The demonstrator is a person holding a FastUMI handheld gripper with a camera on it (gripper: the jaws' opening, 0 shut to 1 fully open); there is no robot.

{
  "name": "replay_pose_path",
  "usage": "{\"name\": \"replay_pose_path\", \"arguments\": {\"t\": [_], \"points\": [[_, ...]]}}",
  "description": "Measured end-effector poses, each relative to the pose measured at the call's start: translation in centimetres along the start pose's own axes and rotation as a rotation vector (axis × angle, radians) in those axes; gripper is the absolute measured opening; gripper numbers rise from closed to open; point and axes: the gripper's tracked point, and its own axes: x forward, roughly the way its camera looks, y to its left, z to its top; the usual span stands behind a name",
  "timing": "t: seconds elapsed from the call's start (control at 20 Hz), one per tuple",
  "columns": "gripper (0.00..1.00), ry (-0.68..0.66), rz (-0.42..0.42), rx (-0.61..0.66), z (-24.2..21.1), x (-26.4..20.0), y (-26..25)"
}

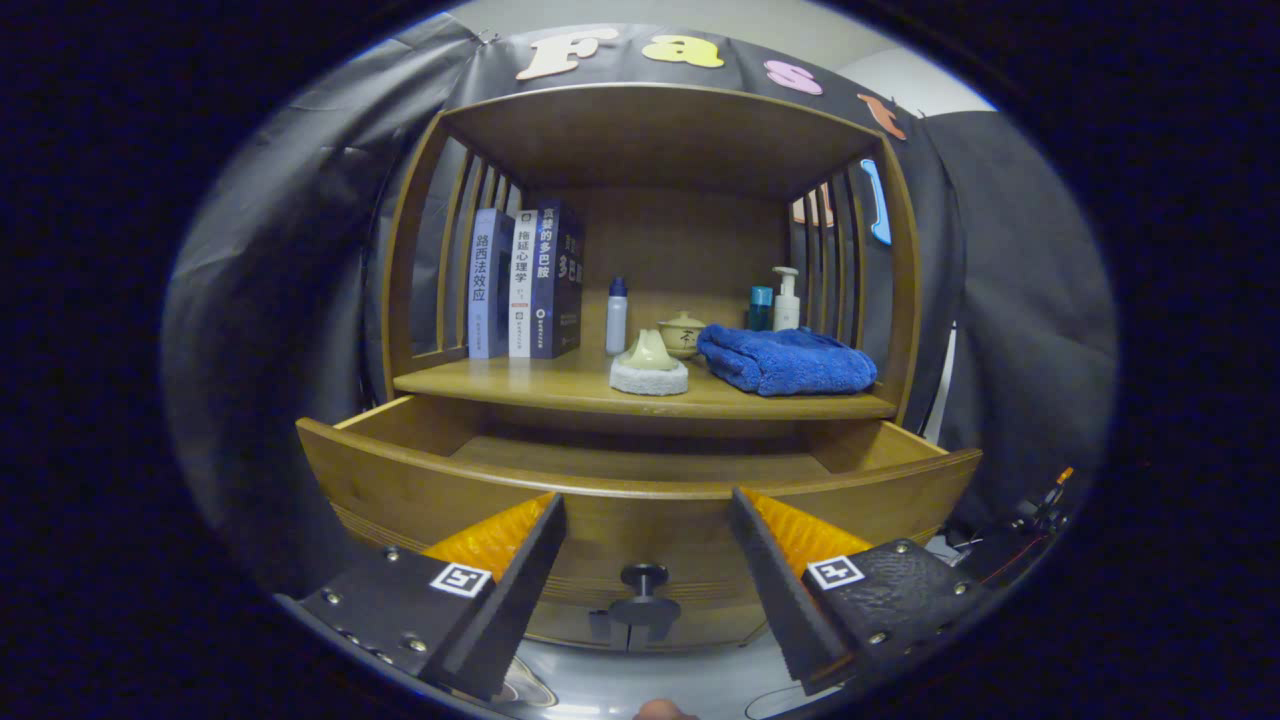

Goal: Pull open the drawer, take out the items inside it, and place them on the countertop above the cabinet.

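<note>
**Drawer pulled out, fingers spread in front of its knob**

Nearest to me are my own two fingers (647,520), held wide apart with nothing between them but air. Just ahead of them, low in the gap, sits the dark round knob (644,578) on the front panel of the drawer (420,490). Neither finger touches the knob or the panel.

That wooden drawer stands pulled out from the cabinet toward me. I look over its curved front rim into the box: what I can see of its floor (640,460) is bare wood, though the part closest behind the front panel is hidden from me by the rim.

Above the drawer runs the countertop (520,380), the open shelf of the cabinet, framed by slatted sides and a wooden top. Three upright books (525,283) stand together against its left slats. Right of them is a small white bottle with a blue cap (616,315). In front of that bottle, near the shelf's front edge, lies a pale cone-shaped piece on a round white pad (649,366). Just behind it is a small lidded ceramic jar (682,334). A folded blue towel (785,361) lies on the right side of the shelf, and behind it stand a teal bottle (760,308) and a white pump bottle (786,297), side by side.
</note>
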Motion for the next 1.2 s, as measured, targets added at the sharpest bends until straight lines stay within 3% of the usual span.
{"name": "replay_pose_path", "arguments": {"t": [0.6,1.2], "points": [[0.99,0.006,-0.008,-0.002,1.2,6.3,0.2],[0.99,0.023,-0.006,0.0,1.6,9.6,0.2]]}}
